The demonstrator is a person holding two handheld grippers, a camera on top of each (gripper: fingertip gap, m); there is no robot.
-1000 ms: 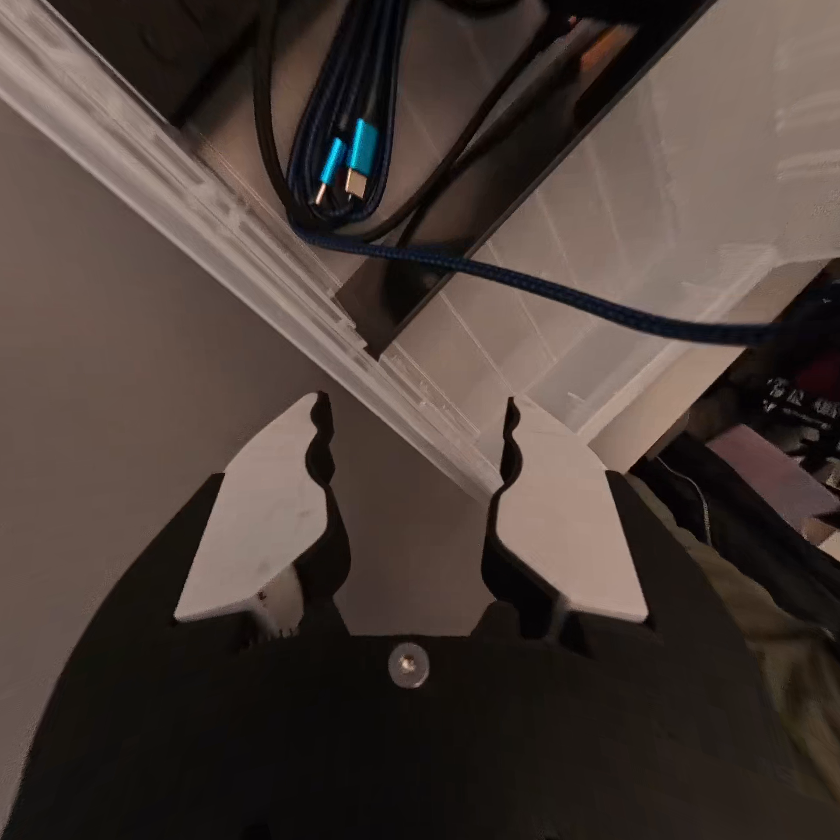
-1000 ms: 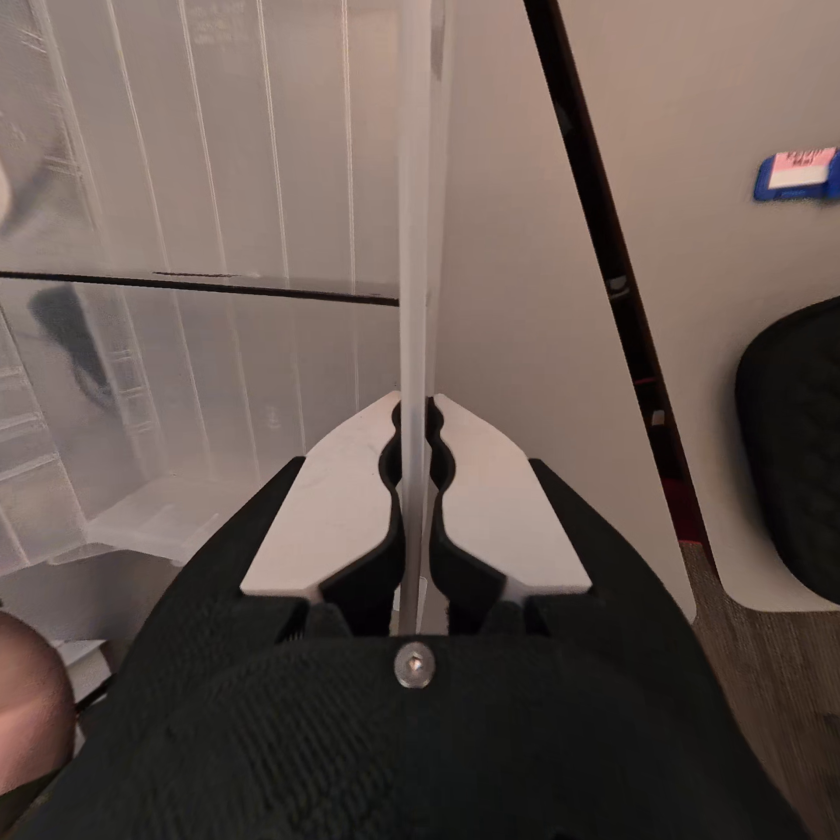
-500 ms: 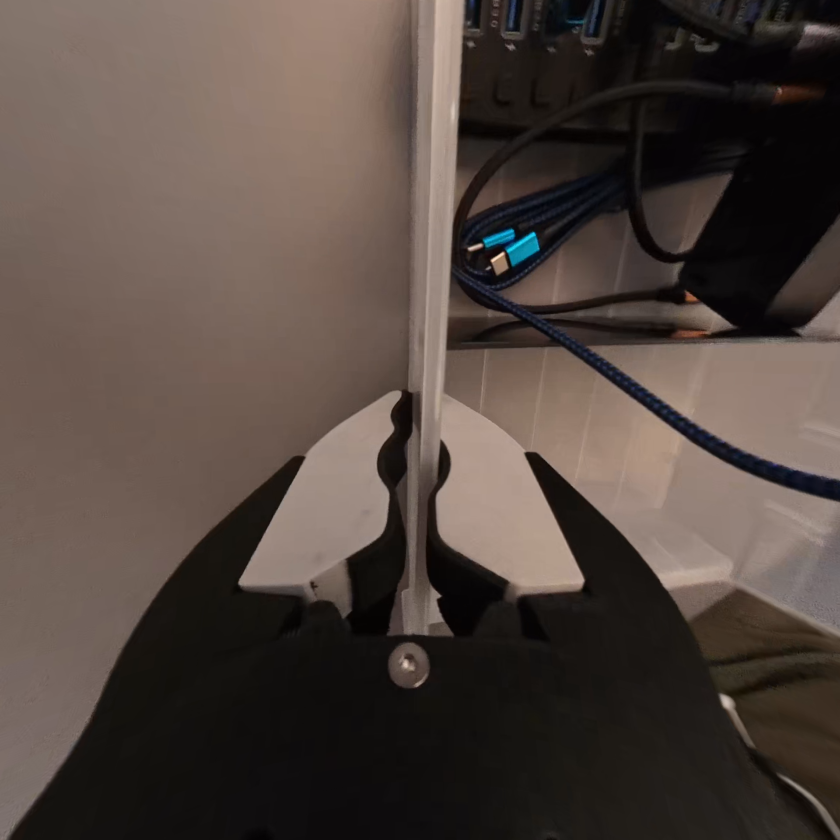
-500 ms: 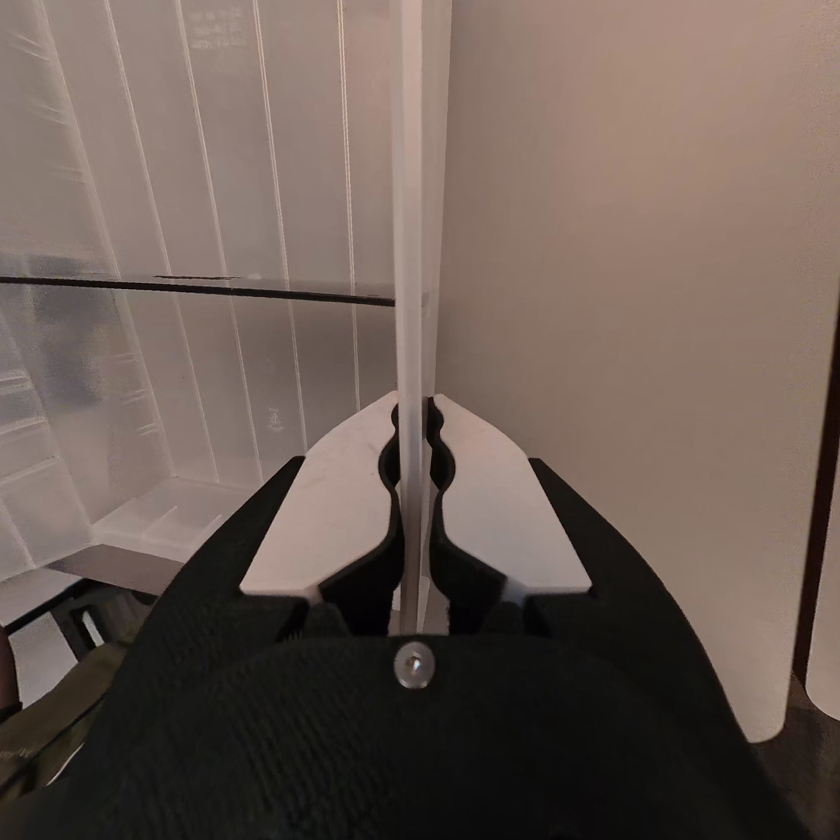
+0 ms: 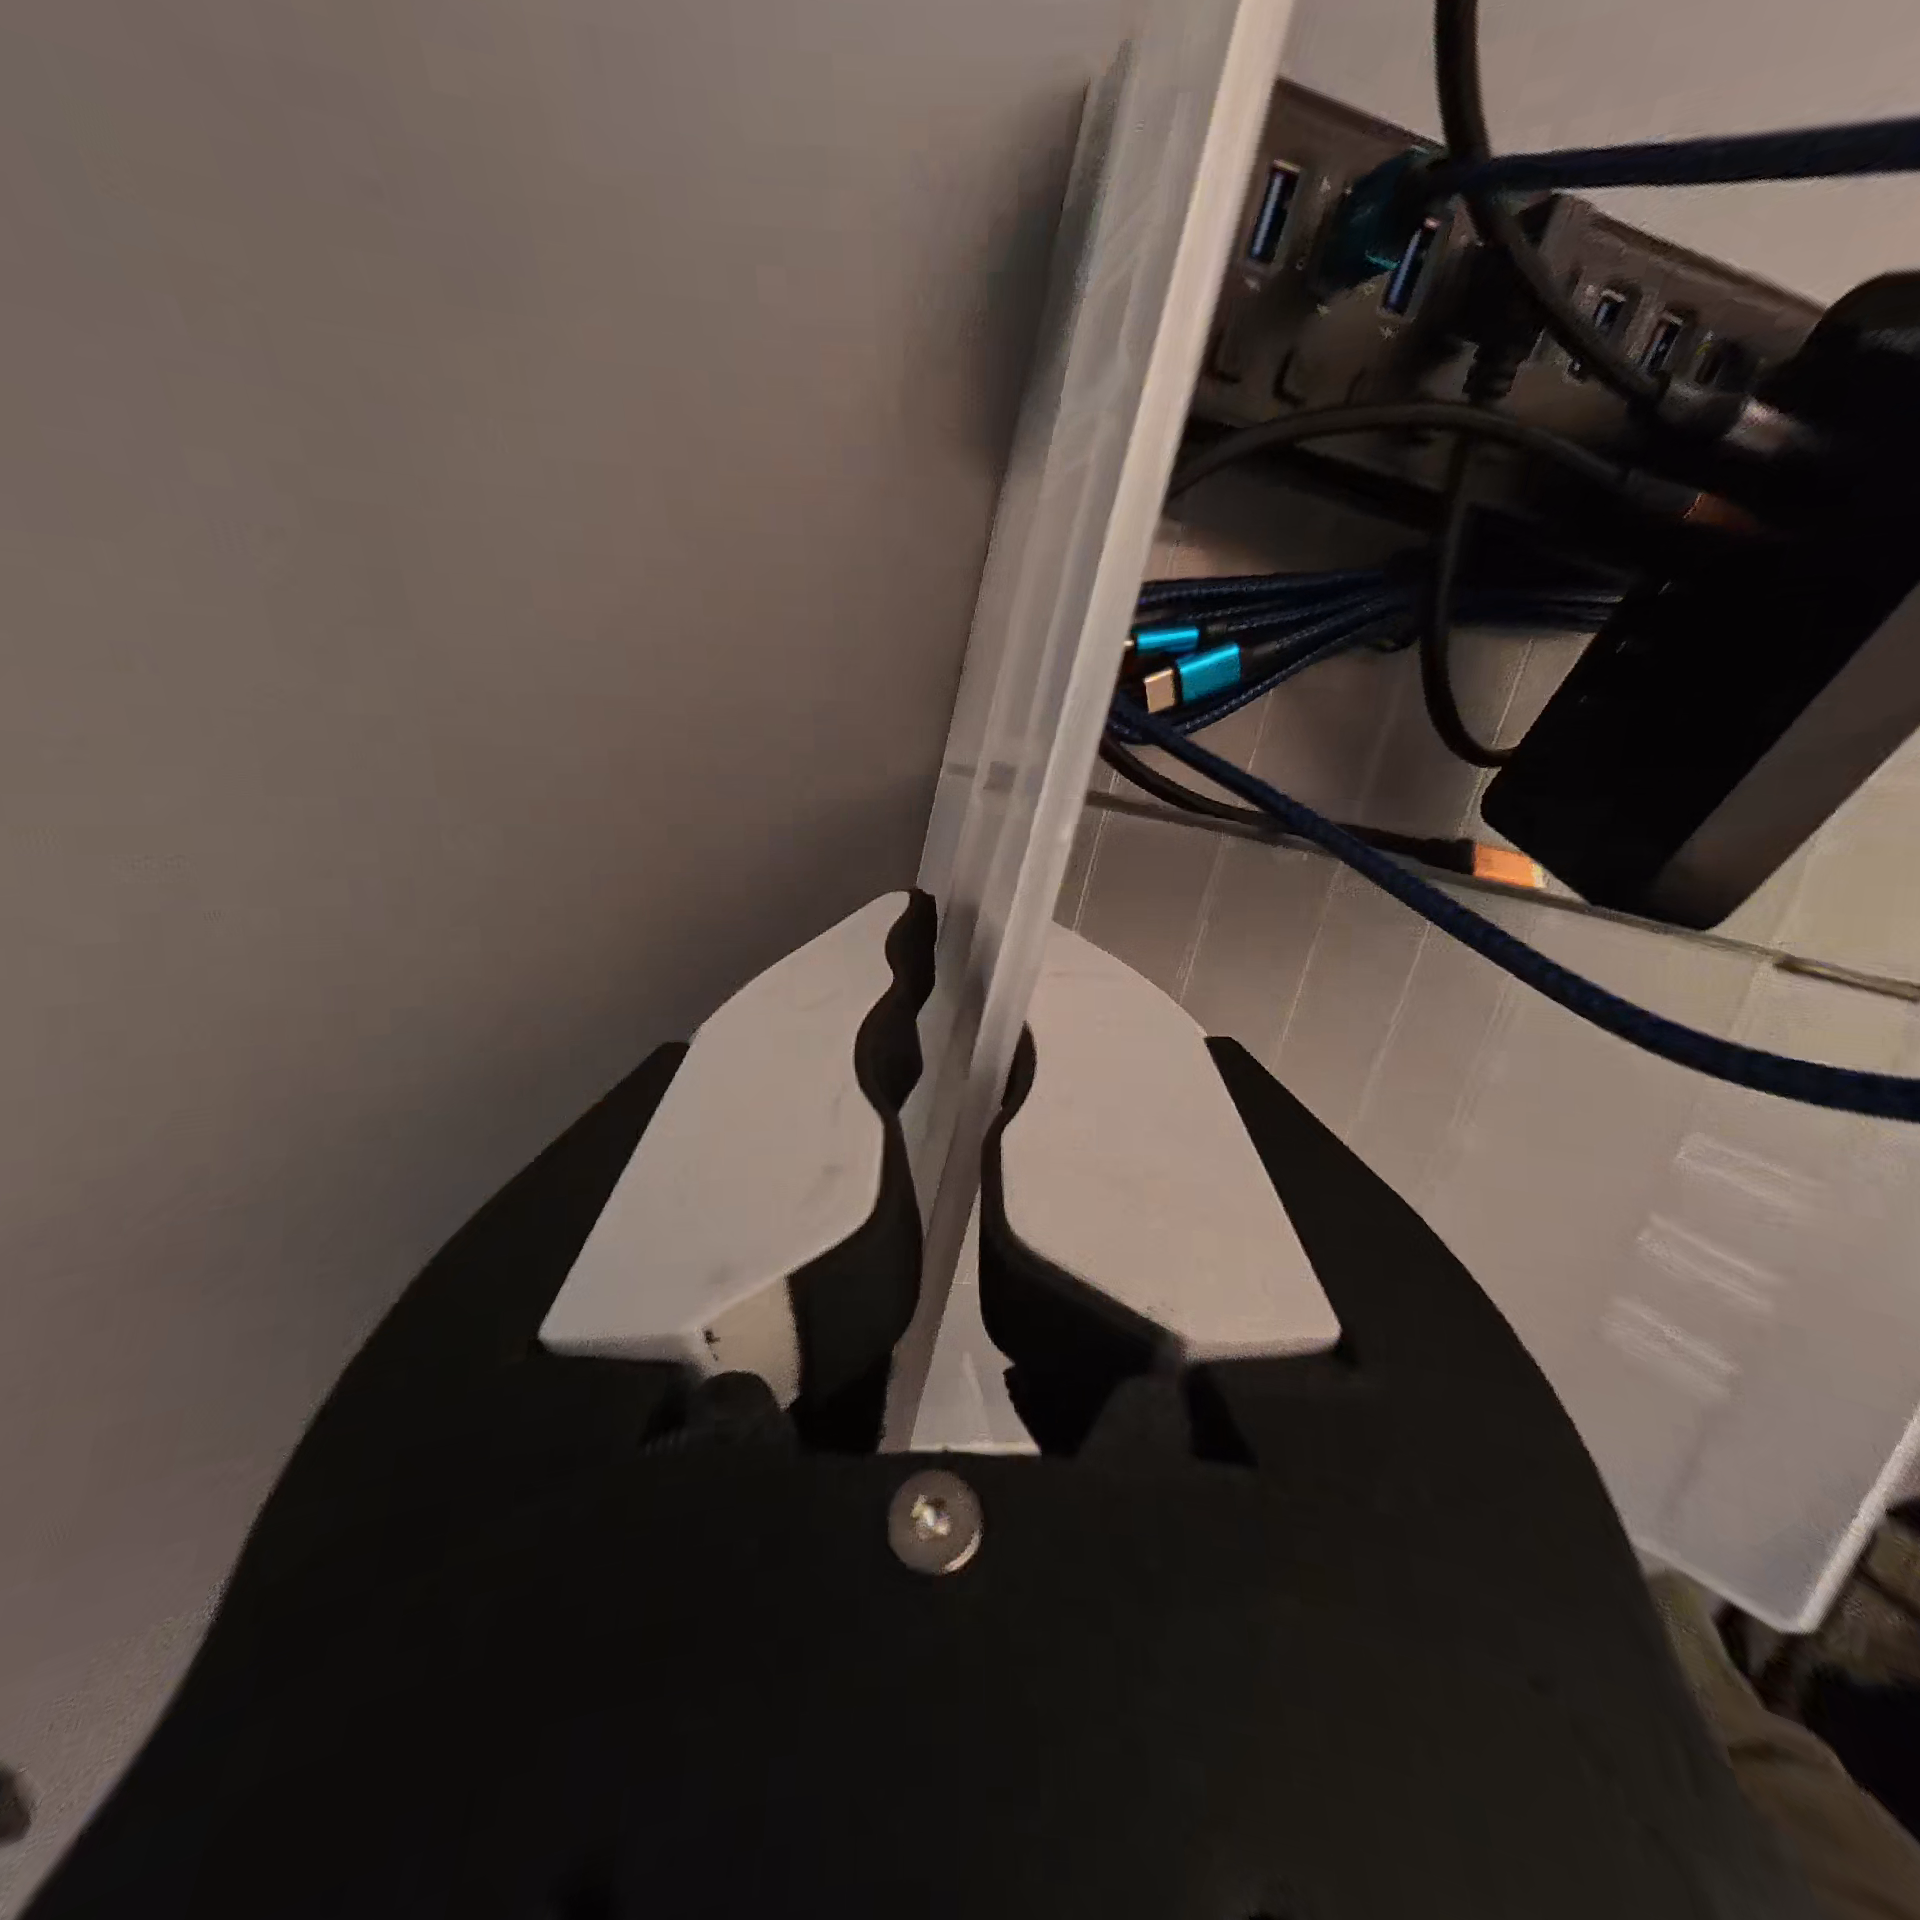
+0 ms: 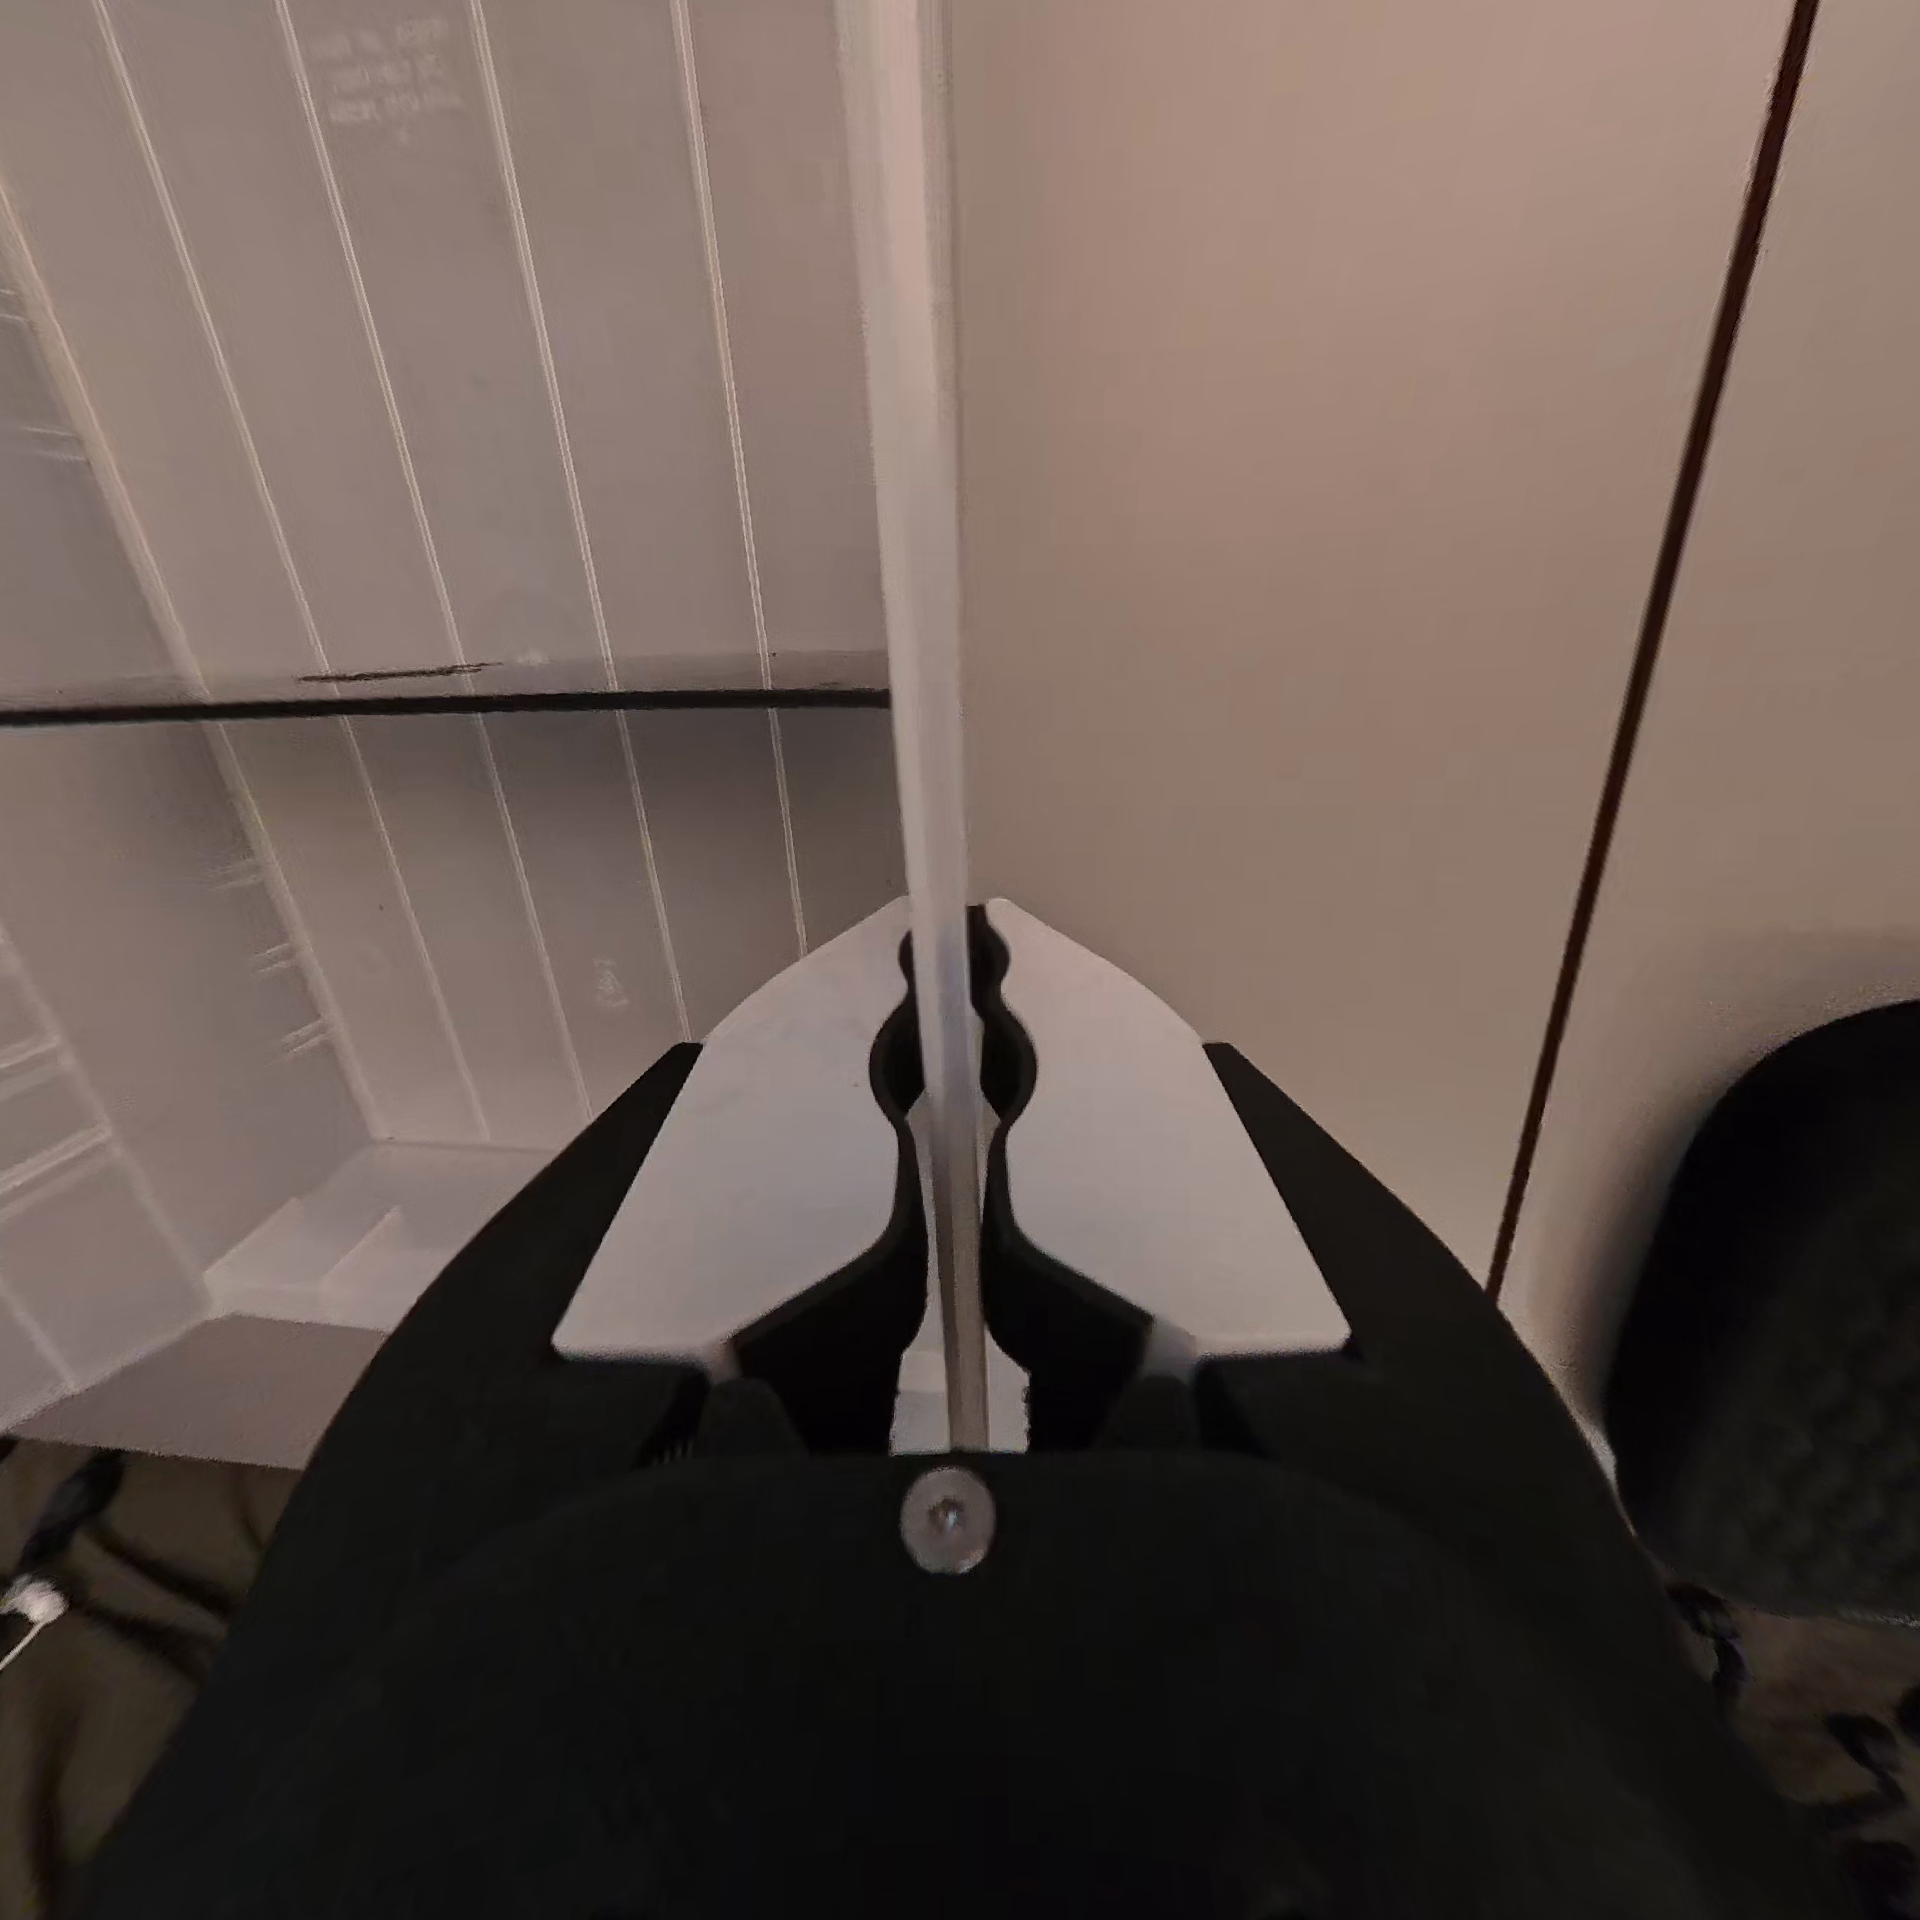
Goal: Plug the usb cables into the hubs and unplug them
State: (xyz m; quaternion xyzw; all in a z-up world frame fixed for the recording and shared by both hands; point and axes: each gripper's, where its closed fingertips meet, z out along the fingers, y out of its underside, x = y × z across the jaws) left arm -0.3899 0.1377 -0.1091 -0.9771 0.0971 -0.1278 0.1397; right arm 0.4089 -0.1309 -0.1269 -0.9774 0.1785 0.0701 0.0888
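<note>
1. Left claw (image 5: 961,1049) pinches the clear bin's rim (image 5: 1081,540).
2. Right claw (image 6: 951,1039) pinches the opposite rim (image 6: 914,436).
3. Inside the bin: blue usb cables (image 5: 1278,634), grey hub (image 5: 1455,301).

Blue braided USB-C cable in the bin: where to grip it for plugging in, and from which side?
Probably the light-blue metal connector shell, not the braided cord. It lies flat on the clear bin's floor with its tip toward the rim wall, so come from above, fingers across its narrow sides. Both the left gripper and right gripper are shut on the bin's rims and must release first.
</note>
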